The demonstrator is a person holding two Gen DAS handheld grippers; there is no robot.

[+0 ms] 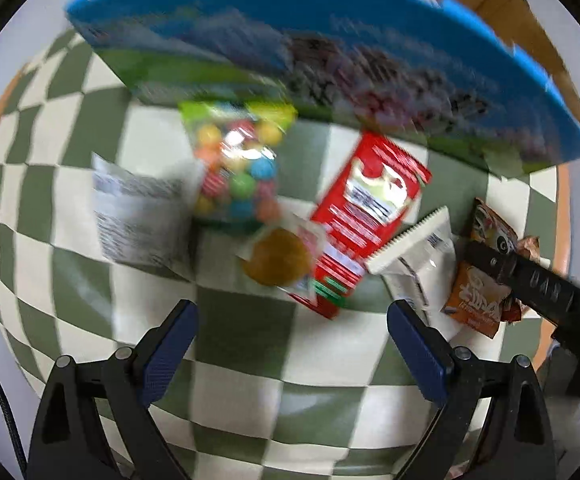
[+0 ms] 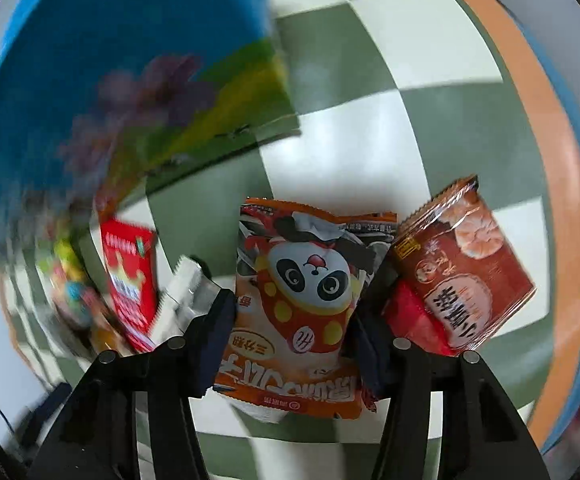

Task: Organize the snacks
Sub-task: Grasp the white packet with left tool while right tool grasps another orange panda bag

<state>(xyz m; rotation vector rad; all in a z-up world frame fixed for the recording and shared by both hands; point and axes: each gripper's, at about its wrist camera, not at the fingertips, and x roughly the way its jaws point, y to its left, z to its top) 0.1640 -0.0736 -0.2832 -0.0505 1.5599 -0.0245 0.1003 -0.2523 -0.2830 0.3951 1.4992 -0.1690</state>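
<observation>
Green-and-white checked cloth (image 1: 246,360) lies bare beneath my left gripper (image 1: 290,344), whose jaws stand wide apart and hold nothing; the red snack box (image 1: 366,216) and gumball bag (image 1: 238,168) lie just ahead, under the blue box (image 1: 330,40) at the far edge. My right gripper (image 2: 294,328) has its jaws pressed on the orange panda packet (image 2: 302,296), a red-brown packet (image 2: 462,264) just beside it.

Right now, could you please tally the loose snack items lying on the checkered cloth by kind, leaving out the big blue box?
Bag of coloured candy balls: 1
Red carton: 1
White packets: 2
Wrapped round cake: 1
Orange panda packet: 1
Brown-red packet: 1
Total: 7
</observation>
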